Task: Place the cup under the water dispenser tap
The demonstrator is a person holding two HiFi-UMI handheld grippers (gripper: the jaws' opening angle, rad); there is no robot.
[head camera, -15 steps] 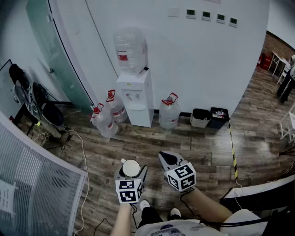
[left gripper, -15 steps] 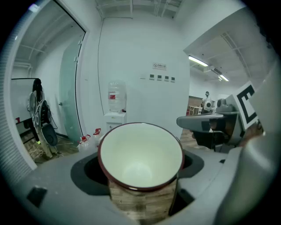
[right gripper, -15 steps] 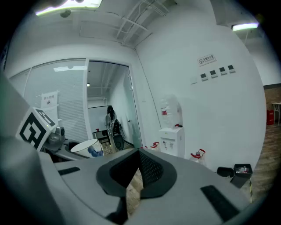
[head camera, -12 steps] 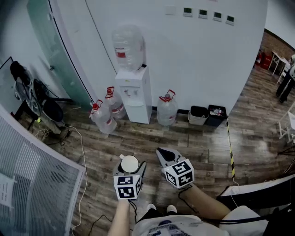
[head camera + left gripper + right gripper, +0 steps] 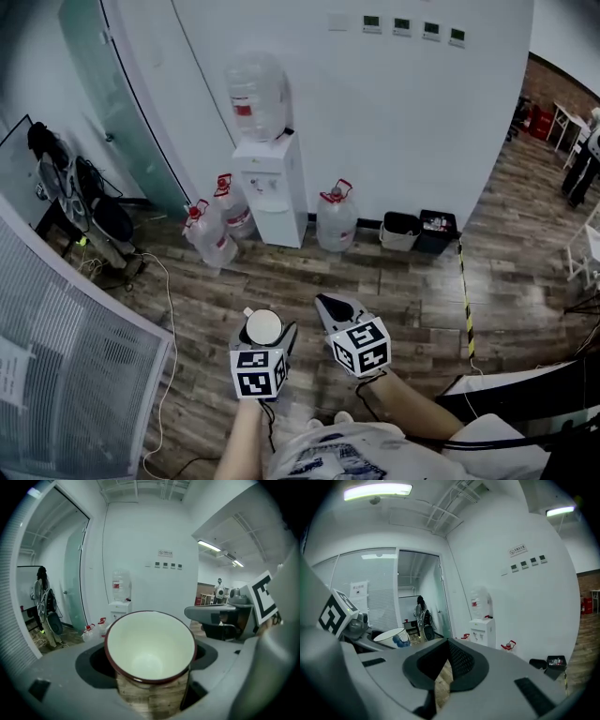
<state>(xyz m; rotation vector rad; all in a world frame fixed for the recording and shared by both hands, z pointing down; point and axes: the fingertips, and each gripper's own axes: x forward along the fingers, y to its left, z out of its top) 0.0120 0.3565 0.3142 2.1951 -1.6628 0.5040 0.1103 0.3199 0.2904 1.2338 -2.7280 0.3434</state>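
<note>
left tool (image 5: pixel 266 336) grips cup (image 5: pixel 149 641), rim up; right tool (image 5: pixel 327 305) jaws together, empty; dispenser (image 5: pixel 272 192) well apart, ahead.

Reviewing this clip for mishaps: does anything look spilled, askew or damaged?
Nothing stands out. The cup is empty and intact in the left gripper, and the water dispenser stands straight against the wall, no puddle visible.
</note>
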